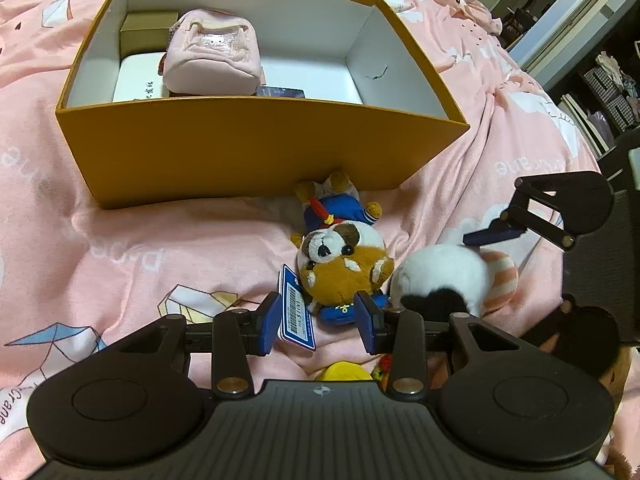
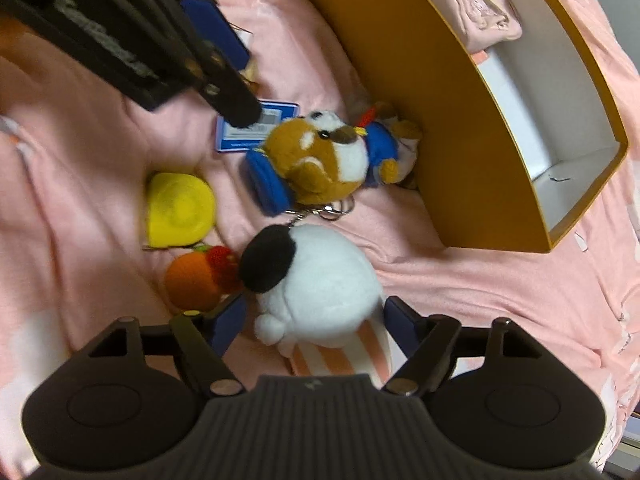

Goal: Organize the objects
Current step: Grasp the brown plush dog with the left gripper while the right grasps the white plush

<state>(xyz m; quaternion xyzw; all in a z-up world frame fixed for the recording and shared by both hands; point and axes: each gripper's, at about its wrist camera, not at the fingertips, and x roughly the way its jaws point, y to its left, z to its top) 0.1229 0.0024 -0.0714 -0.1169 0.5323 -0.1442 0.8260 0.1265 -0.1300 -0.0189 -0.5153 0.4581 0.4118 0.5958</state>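
Left gripper (image 1: 318,322) was open — fingers either side of the brown dog plush's (image 1: 344,264) blue hat, not clamped. Right gripper (image 2: 312,320) also open, straddling the white plush (image 2: 320,280). Both toys lay on the pink bedspread (image 1: 120,240) just outside the orange box (image 1: 240,148) — pink pouch (image 1: 212,58) already inside.

A bed covered in a pink printed sheet (image 1: 168,240) carries everything. On it lie an open orange box (image 1: 240,148), a brown dog plush (image 1: 344,256) touching the box's wall, a white plush (image 2: 320,280), a yellow toy (image 2: 180,208) and an orange knitted toy (image 2: 192,280).
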